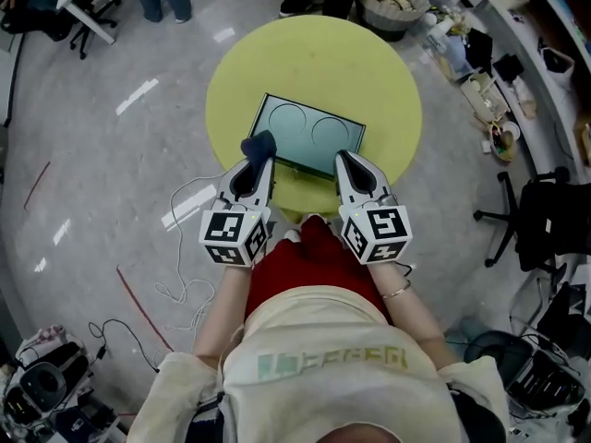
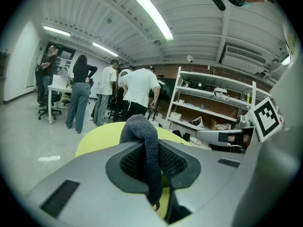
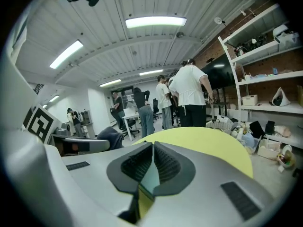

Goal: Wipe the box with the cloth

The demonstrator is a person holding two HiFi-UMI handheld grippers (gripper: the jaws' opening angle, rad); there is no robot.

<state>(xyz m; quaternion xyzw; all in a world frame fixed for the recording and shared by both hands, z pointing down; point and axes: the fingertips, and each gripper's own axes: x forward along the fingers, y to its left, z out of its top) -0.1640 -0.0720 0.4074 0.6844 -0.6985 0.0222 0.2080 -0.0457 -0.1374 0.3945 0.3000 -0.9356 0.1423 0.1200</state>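
Observation:
A flat teal box [image 1: 305, 135] with two rings on its lid lies on the round yellow table [image 1: 369, 72]. My left gripper [image 1: 258, 160] is shut on a dark blue cloth [image 1: 259, 144], which bunches over the box's near left corner. In the left gripper view the cloth [image 2: 142, 131] stands up between the pads of the left gripper [image 2: 149, 148]. My right gripper [image 1: 344, 158] is shut on the box's near right edge. In the right gripper view a thin teal strip of the box [image 3: 149, 181] shows between the closed pads of the right gripper [image 3: 152, 162].
Several people [image 2: 137, 86] stand beyond the table's far side beside a white desk [image 2: 59, 86]. Shelving [image 2: 218, 103] lines the right. Cables [image 1: 180, 289] trail on the floor at left, and a black office chair [image 1: 545, 220] stands at right.

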